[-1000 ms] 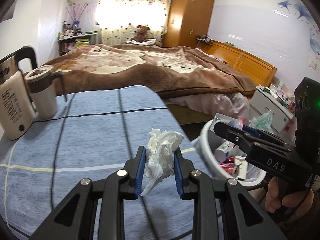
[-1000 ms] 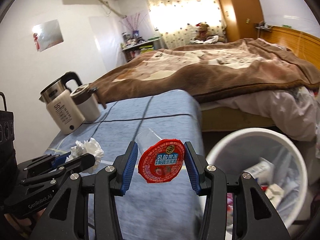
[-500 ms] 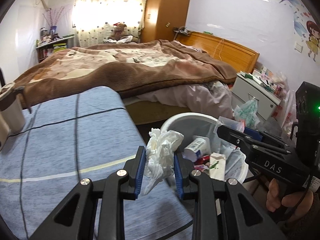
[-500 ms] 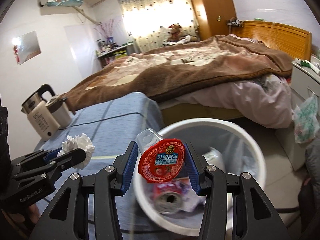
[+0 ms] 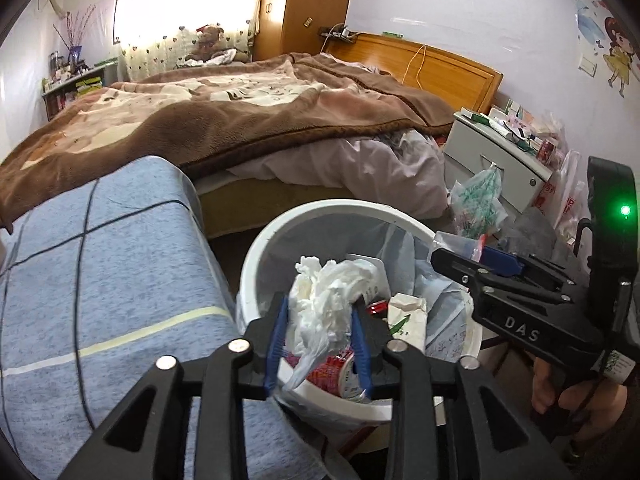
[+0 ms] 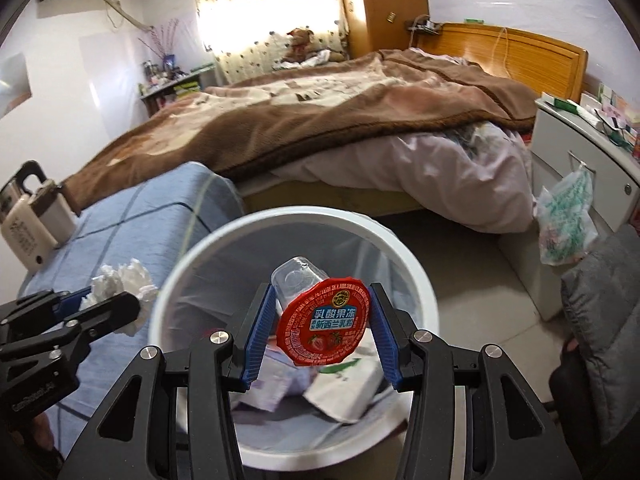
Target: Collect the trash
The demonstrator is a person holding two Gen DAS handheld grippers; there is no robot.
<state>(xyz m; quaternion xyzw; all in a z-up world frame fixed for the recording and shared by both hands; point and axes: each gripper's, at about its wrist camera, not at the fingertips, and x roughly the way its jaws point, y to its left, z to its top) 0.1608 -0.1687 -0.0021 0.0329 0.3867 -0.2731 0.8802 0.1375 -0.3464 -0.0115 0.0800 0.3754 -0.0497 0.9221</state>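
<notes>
A crumpled tissue, clenched in the left gripper, and a jelly cup, clamped by the right gripper, hang at frame centre over the white bin, apparently positioned for dropping in.

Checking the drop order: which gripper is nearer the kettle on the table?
Left. The left gripper holds tissue at the bin's table-side rim, closer to the kettle; the right gripper is over the bin.

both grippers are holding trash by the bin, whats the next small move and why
Probably open the right gripper: its jelly cup already hangs over the open mouth of the bin, so it should drop in. The left gripper with the tissue sits nearer the rim.
</notes>
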